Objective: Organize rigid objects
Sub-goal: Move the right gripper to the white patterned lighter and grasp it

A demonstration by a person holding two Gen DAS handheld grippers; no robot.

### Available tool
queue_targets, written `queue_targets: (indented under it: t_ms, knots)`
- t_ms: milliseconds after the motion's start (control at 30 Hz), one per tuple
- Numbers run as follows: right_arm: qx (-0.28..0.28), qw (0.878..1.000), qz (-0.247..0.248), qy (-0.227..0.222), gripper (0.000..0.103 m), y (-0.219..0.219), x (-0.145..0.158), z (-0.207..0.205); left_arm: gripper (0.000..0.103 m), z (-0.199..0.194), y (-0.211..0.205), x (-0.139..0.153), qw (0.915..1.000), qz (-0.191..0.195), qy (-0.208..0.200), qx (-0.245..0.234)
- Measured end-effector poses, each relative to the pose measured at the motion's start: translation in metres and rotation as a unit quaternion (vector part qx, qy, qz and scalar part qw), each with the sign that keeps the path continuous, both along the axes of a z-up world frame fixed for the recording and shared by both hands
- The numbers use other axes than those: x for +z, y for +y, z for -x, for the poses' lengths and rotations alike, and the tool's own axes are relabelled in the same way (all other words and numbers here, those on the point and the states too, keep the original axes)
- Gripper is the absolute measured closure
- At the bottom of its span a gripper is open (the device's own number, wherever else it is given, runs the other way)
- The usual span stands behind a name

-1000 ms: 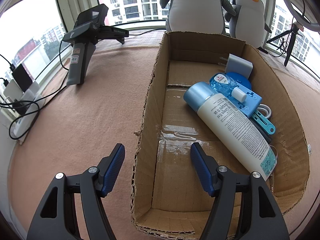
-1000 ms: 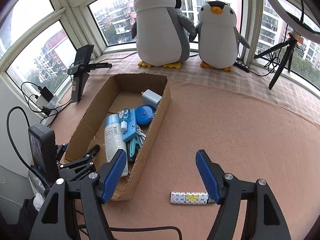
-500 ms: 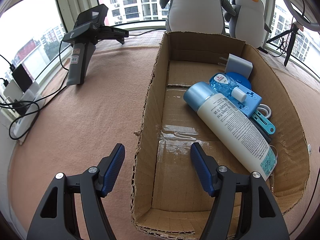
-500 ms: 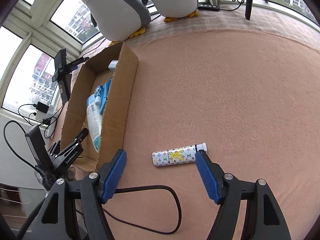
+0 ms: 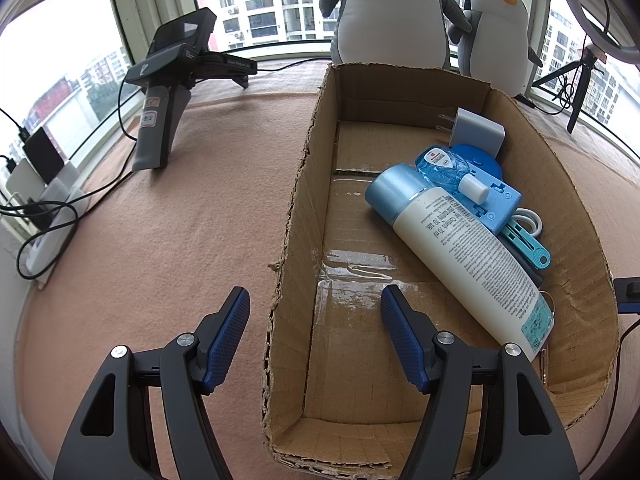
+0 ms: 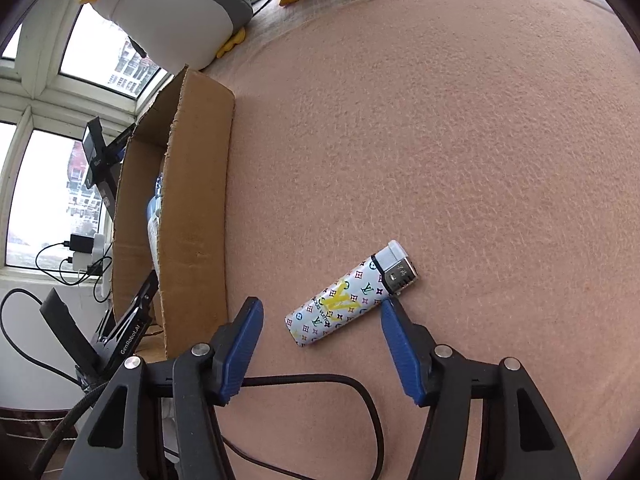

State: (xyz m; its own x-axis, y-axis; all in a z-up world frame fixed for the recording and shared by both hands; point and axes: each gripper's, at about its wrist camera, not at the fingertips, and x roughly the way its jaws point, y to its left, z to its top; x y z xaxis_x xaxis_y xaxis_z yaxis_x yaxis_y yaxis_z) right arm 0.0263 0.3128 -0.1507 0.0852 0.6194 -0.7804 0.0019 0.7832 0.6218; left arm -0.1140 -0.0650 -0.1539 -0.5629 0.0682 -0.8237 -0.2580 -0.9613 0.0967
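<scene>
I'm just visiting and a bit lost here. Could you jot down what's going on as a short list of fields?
Left gripper: open, straddling the cardboard box wall
Right gripper: open, around the patterned lighter
Lighter: lying flat on the cloth, outside the box
In the box: lotion tube, white charger, blue items

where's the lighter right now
In the right wrist view the lighter lies flat on the pink cloth, just ahead of the open right gripper, right of the cardboard box.
</scene>
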Motion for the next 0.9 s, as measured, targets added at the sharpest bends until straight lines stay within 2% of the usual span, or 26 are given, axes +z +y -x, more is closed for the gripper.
queue_targets:
  t_ms: [100,300,567,900]
  knots:
    - [0.005,1.000,0.011,-0.009,0.048,0.008,0.001,-0.008,0.034,0.000,0.000,0.000,1.0000,0.000,0.000,0.000]
    - [0.045,0.996,0.066,-0.047,0.060,0.032,0.008,-0.014,0.034,0.000,0.000,0.000,1.0000,0.000,0.000,-0.001]
    - [0.103,0.976,0.154,-0.112,0.069,0.059,0.015,-0.002,0.034,0.000,0.000,0.000,1.0000,0.000,0.000,-0.001]
    - [0.133,0.956,0.214,-0.153,0.079,0.068,0.016,0.015,0.034,0.001,0.000,-0.001,1.0000,0.000,0.000,-0.002]
